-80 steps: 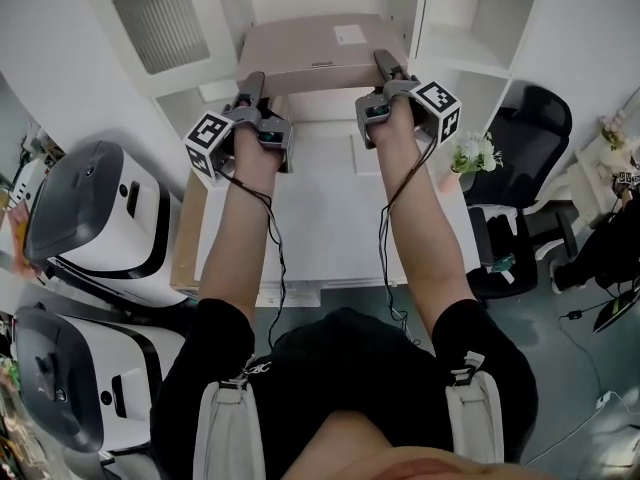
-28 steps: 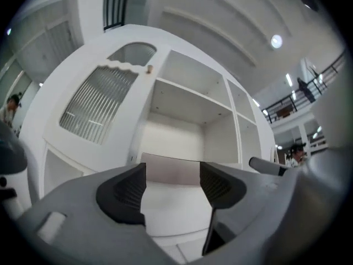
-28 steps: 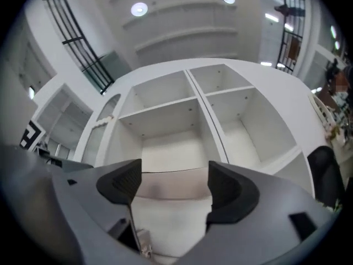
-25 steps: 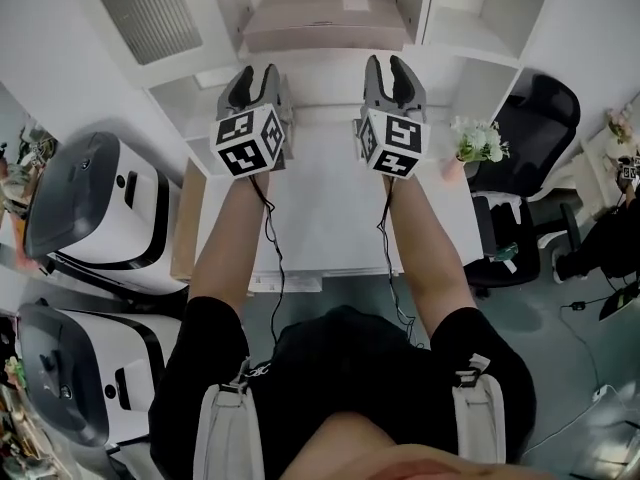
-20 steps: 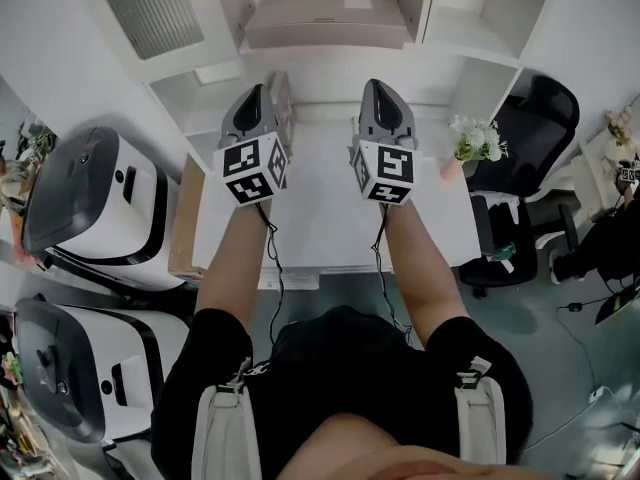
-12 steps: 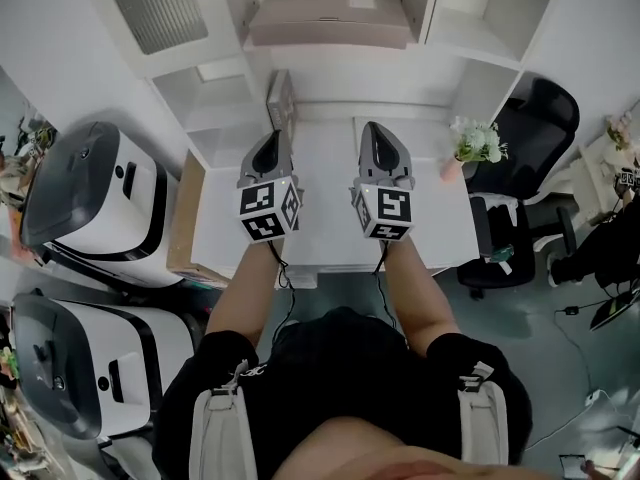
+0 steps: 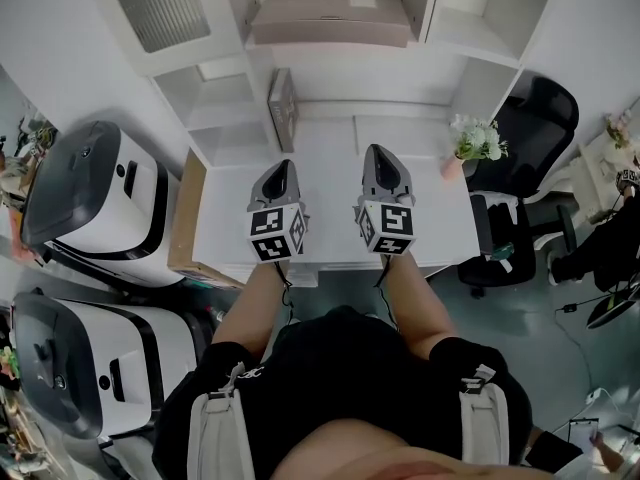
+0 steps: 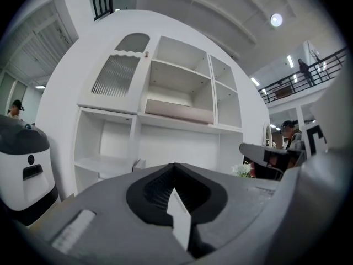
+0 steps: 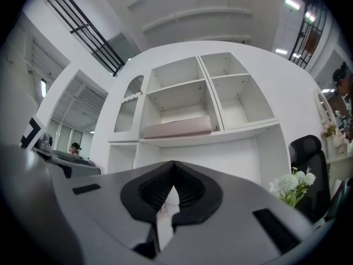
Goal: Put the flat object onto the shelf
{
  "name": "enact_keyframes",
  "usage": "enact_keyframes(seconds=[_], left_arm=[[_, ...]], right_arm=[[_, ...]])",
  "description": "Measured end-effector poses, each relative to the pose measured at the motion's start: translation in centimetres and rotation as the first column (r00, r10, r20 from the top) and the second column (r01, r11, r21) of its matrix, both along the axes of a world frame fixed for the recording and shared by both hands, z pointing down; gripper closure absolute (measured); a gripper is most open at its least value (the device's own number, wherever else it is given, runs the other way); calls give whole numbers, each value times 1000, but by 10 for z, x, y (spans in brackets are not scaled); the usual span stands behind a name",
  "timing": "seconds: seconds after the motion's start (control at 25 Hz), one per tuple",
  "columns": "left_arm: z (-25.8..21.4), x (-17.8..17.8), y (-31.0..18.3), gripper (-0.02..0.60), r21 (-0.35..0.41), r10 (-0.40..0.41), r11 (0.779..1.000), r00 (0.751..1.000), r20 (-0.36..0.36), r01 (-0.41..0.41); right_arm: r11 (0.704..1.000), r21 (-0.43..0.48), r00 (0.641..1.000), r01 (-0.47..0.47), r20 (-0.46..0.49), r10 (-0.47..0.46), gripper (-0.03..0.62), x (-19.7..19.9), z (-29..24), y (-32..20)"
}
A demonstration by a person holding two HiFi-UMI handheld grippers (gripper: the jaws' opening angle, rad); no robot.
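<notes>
On the shelf point(image 9: 237, 132), a flat box point(image 7: 328, 18), below the shelf, over the bench point(image 7: 330, 238), left gripper point(image 7: 282, 171) and right gripper point(image 7: 380, 158), jaws pressed together.

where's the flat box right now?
Head view, top centre: the flat box lies in the centre column of the white shelf unit, right of the slatted door and above the desk.

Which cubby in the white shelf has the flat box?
The lower middle cubby, right above the desk nook: the flat pinkish-beige box lies on its floor. The cubby above and the one to its right look bare.
</notes>
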State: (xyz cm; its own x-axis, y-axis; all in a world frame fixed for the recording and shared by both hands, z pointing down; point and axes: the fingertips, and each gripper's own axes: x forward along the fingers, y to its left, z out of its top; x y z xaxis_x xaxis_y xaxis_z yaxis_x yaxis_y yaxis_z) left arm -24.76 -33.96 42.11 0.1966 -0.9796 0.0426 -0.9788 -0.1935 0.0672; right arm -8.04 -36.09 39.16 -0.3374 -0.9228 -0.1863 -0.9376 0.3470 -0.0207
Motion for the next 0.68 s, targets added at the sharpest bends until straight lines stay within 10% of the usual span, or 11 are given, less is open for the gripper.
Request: enact_keyframes(seconds=[0.68], left_arm=[[-17, 11, 6, 565, 34, 45, 998, 999, 3, -45]], right_arm=[[1000, -7, 1000, 9, 14, -9, 597, 0, -1, 5]])
